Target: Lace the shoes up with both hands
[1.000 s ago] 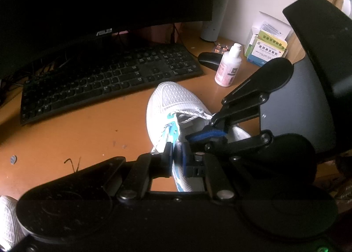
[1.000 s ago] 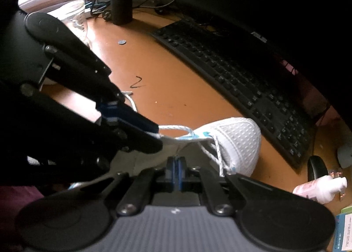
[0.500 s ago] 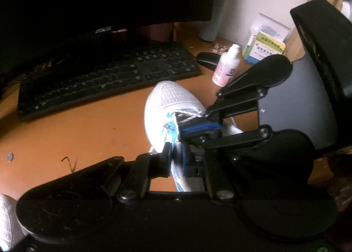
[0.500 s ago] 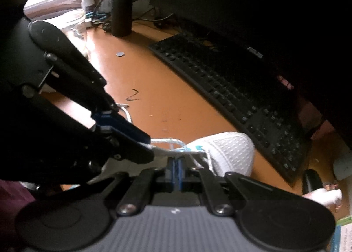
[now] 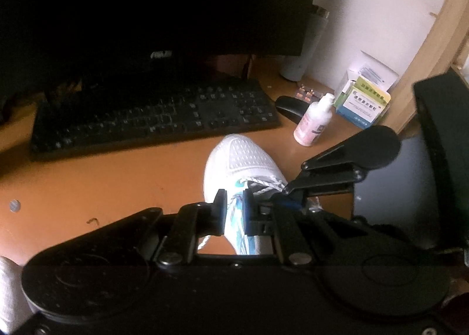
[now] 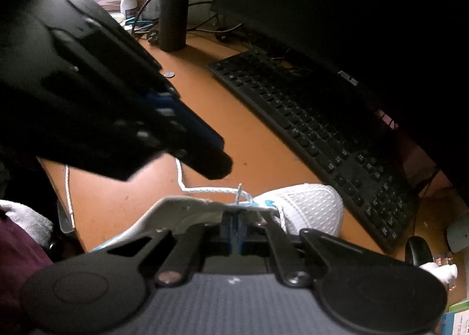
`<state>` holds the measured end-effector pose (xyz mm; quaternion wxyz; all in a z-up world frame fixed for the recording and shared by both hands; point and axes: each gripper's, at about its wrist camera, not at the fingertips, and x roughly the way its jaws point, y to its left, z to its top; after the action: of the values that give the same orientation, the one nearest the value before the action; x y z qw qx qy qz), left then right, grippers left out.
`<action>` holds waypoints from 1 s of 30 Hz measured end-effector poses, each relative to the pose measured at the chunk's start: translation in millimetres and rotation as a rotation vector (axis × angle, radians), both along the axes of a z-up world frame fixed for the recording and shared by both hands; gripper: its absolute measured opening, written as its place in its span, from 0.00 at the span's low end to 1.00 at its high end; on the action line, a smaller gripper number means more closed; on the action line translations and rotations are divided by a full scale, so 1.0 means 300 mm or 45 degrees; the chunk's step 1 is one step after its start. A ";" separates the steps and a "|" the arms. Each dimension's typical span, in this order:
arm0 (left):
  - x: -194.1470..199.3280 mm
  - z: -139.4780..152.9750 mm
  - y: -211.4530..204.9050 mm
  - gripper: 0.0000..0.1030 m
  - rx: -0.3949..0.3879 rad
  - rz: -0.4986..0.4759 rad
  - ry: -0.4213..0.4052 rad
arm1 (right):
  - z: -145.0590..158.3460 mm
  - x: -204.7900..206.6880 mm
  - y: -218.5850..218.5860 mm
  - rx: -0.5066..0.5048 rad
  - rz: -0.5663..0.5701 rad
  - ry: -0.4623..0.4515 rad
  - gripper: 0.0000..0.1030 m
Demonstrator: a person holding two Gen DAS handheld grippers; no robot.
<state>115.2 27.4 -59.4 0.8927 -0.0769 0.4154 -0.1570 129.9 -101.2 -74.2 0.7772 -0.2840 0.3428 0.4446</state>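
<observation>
Since a moment ago the left hand-held gripper [image 5: 233, 212] has rolled a little, and the right hand-held gripper [image 6: 236, 231] now sits nearer the toe. Toe toward the keyboard [image 5: 152, 118], the white shoe [image 5: 240, 165] lies on the orange surface [image 5: 102, 182], its long axis running away from both tools. Both sit close over the eyelets, the right pinched shut, apparently on the lace [image 6: 205, 190]; the left is nearly closed, its hold unclear
</observation>
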 end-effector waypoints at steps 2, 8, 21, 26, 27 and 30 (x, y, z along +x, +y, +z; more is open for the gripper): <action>0.013 -0.017 0.005 0.07 -0.038 0.016 0.029 | -0.003 0.001 -0.001 0.001 -0.004 0.004 0.04; 0.051 -0.057 0.035 0.07 -0.165 0.080 0.103 | -0.007 0.003 0.008 0.001 -0.008 0.005 0.04; 0.060 -0.084 0.078 0.06 -0.348 0.134 0.161 | -0.014 -0.009 0.004 0.013 -0.033 -0.014 0.04; 0.048 -0.088 0.072 0.00 -0.357 0.150 0.148 | -0.014 -0.013 0.005 0.010 -0.045 -0.018 0.04; 0.046 -0.090 0.073 0.00 -0.363 0.151 0.144 | -0.014 -0.014 0.004 0.013 -0.047 -0.019 0.04; 0.051 -0.103 0.084 0.00 -0.412 0.158 0.160 | -0.011 -0.015 0.002 0.021 -0.057 -0.012 0.04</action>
<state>130.5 52.6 -90.3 0.8490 -0.2545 0.4342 -0.1611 125.5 -100.5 -77.6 0.7909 -0.2721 0.3418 0.4285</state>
